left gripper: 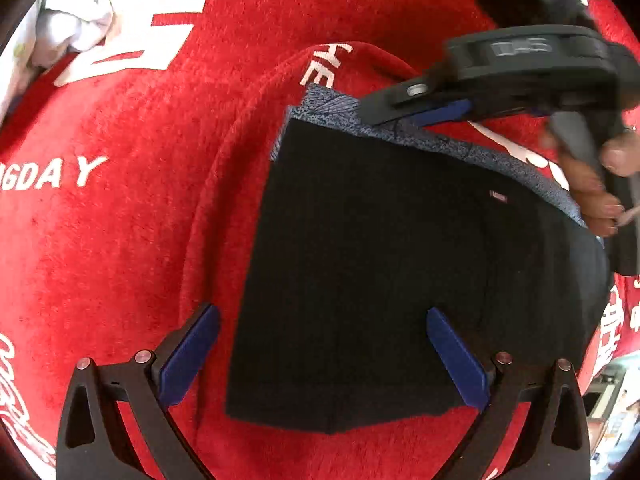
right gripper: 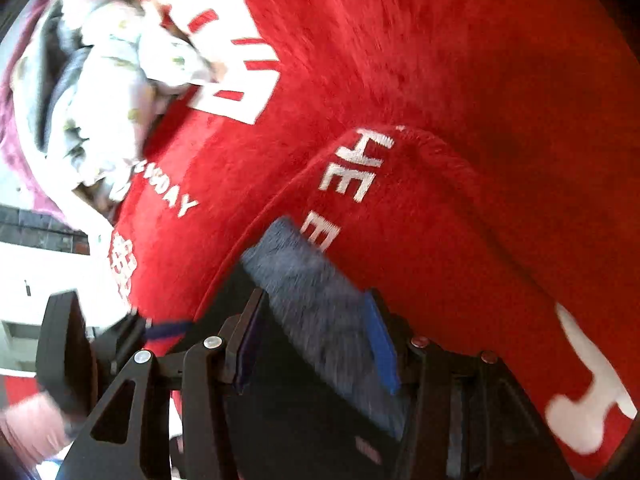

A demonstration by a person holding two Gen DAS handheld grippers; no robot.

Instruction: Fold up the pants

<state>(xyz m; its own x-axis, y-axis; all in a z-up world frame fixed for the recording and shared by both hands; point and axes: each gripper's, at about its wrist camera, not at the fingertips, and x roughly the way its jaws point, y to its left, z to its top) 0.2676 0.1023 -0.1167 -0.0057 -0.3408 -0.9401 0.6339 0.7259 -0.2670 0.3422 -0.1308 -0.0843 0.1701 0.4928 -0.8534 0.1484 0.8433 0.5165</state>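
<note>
In the left wrist view, the pants (left gripper: 380, 272) lay folded into a compact dark rectangle on a red plush blanket (left gripper: 120, 220) with white lettering, the black outer cloth smooth and flat, its near edge slightly uneven. Along the far edge a band of speckled blue-grey fabric showed, and a small reddish label sat on the black cloth near that band. The left hand-held gripper (left gripper: 320, 360) hovered low over the near end of the pants with its blue-padded fingers spread wide, one over the blanket and one over the black cloth, holding nothing. At the far corner the right hand-held gripper (left gripper: 436, 114) reached in, its blue pad lying against the speckled band, the person's hand (left gripper: 600, 184) behind it. A crumpled pile of pale clothes (left gripper: 68, 24) lay well apart at the far left. In the right wrist view, blurred by motion, the right hand-held gripper (right gripper: 316, 344) had its fingers partly open with the blue-grey band between them; whether they actually pinched the cloth could not be told. The pants (right gripper: 304, 400) filled the space beneath it, against a raised fold of the blanket (right gripper: 440, 240), and the clothes pile (right gripper: 120, 80) lay at the upper left.
</note>
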